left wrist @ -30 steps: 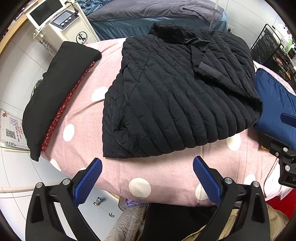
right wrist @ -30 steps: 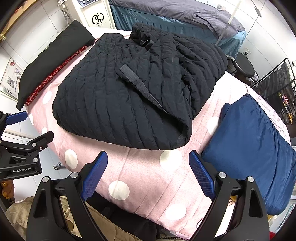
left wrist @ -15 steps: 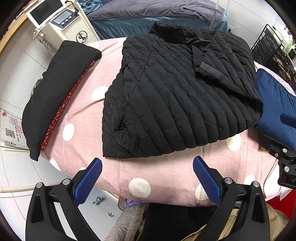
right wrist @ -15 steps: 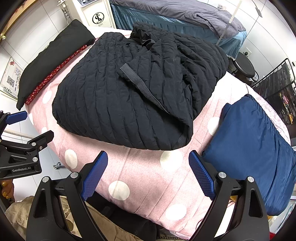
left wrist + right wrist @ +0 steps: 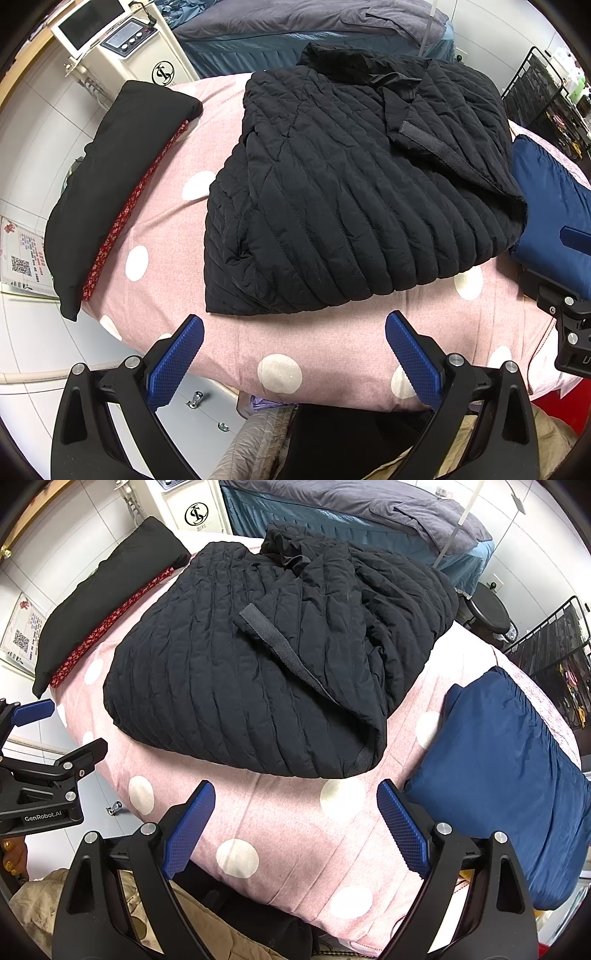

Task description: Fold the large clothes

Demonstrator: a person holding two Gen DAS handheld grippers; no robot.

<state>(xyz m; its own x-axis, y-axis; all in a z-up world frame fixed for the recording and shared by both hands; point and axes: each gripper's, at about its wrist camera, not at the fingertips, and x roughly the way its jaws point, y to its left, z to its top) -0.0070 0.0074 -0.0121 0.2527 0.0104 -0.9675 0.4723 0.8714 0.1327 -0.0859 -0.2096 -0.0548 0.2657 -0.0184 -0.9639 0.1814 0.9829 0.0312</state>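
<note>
Black jacket (image 5: 354, 192) looks folded into a compact stack on the bed (image 5: 317, 354). Both grippers' jaws wide, empty. Maybe final tidy left.

Black quilted jacket (image 5: 354, 192) lies folded, mid pink polka-dot bedspread (image 5: 229, 332), collar at far end, a sleeve w/ dark cuff strip laid across its right part. Left gripper (image 5: 294, 345) hangs over near edge of spread, jaws wide apart, nothing btwn blue pads, clear of jacket. Black folded item w/ red patterned trim (image 5: 110, 192) at left edge. Blue garment (image 5: 550, 206) just right of jacket. Right gripper (image 5: 565, 295) partly in view at right edge. White machine w/ screen (image 5: 122, 40) far left.
</note>
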